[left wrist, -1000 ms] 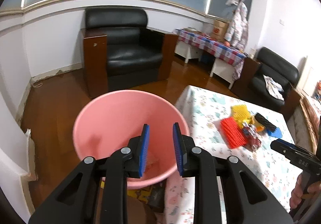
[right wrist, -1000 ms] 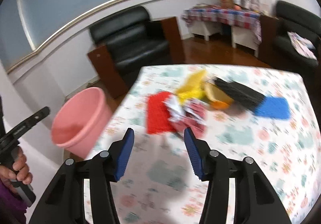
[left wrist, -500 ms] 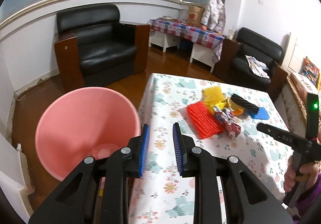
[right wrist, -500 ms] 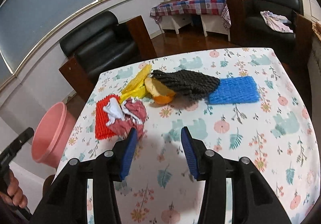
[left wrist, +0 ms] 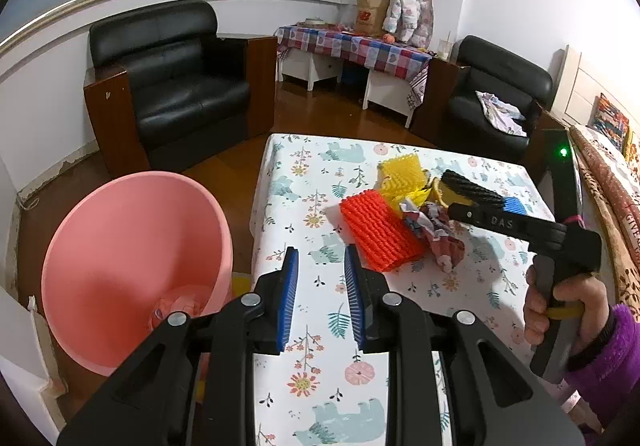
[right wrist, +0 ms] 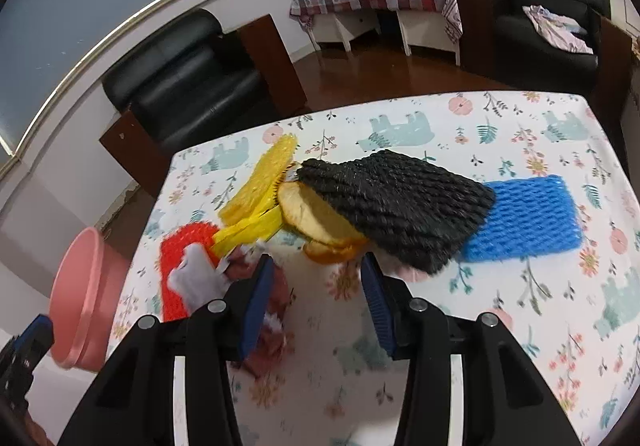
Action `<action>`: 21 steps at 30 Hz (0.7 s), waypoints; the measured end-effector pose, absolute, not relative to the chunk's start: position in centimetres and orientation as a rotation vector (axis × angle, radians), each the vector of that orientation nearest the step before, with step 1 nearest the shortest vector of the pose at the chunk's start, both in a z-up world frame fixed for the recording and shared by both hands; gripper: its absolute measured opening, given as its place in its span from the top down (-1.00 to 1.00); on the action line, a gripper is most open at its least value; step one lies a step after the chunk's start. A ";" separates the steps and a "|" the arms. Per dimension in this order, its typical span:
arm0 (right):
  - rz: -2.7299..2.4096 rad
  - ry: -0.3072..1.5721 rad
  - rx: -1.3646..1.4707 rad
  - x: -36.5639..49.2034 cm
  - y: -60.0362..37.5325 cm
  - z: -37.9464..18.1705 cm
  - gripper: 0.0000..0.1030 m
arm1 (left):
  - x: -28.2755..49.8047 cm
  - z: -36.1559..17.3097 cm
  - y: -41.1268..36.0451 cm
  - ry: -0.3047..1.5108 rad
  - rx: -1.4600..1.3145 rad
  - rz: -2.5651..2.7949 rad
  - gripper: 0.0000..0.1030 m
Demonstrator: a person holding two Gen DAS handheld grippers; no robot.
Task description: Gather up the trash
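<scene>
A pile of trash lies on the floral-clothed table [left wrist: 320, 182]: a red foam net [left wrist: 378, 234], a yellow foam net [right wrist: 260, 190], a crumpled wrapper [right wrist: 200, 278], orange peel [right wrist: 316, 222], a black foam net [right wrist: 396, 206] and a blue foam net [right wrist: 524, 226]. A pink bucket [left wrist: 132, 266] stands on the floor by the table's left edge. My left gripper [left wrist: 320, 258] is open and empty over the table's near left part, short of the red net. My right gripper [right wrist: 316, 262] hovers open just before the peel, its left finger beside the wrapper, nothing between the pads.
A black armchair [left wrist: 168, 74] stands behind the bucket on the wooden floor. Against the far wall is a side table with a plaid cloth [left wrist: 352, 46], with a second armchair [left wrist: 496, 98] to its right. A person's hand in a purple sleeve [left wrist: 560, 310] holds the right gripper.
My left gripper swung right, from over the bucket to over the table. My right gripper dropped and closed in on the pile, and its jaws narrowed a little.
</scene>
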State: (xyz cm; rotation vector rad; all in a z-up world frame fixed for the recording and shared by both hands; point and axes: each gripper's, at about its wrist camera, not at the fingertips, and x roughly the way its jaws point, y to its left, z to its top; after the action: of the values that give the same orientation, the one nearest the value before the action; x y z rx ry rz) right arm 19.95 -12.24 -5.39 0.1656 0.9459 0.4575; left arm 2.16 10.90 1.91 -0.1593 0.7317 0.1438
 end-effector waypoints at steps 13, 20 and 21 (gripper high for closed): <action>0.466 0.981 0.156 19.9 -14.0 -6.0 0.70 | 3.1 1.8 10.5 0.736 -0.166 0.121 0.55; 0.463 0.993 0.187 15.5 -19.0 -5.2 0.71 | 3.3 2.2 7.7 0.727 -0.141 0.044 0.54; 0.459 0.996 0.191 14.8 -19.7 -5.1 0.71 | 3.4 2.2 7.0 0.729 -0.138 0.023 0.55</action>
State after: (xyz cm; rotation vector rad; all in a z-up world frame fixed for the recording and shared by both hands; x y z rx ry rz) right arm 14.85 -19.72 -5.11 0.1911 0.9959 0.4592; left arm 3.39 7.04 2.23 -0.1383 0.7294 0.0230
